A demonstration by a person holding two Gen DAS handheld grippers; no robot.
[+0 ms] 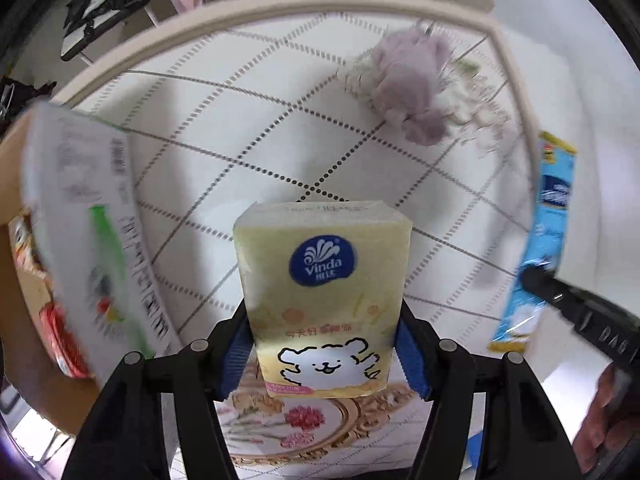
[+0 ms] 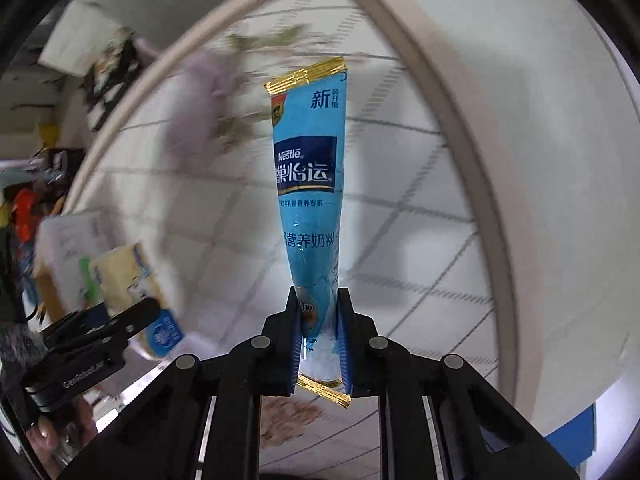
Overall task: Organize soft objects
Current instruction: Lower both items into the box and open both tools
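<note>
A white tray [image 1: 280,4] with a beige rim and a dotted grid lining fills most of both views; a lilac fabric bundle with pale floral cloth [image 1: 416,84] lies on the lining in the upper right of the left wrist frame, smeared by motion; a white printed pack with a green stripe and barcode [image 1: 100,248] leans in at the left edge, over a red-and-orange packet [image 1: 60,336] that is mostly covered; dark clutter beyond the rim at upper left is too blurred to name.

The floral pattern at the bottom centre is cut off by the black finger frames; print on the white pack cannot be read; in the right wrist frame the fabric bundle is only a purple streak.

The left gripper [image 1: 324,344] is clamped on a yellow Vinda tissue pack [image 1: 320,292], blue pads pressed on both sides of its lower half, the pack upright at centre frame over the tray lining; the right gripper [image 2: 320,344] is pinched tight on a blue Nestlé milk powder sachet [image 2: 310,184], gripping near its bottom gold seal, the sachet standing up the middle of that frame over the tray; the same sachet shows at the right edge of the left wrist view.
</note>
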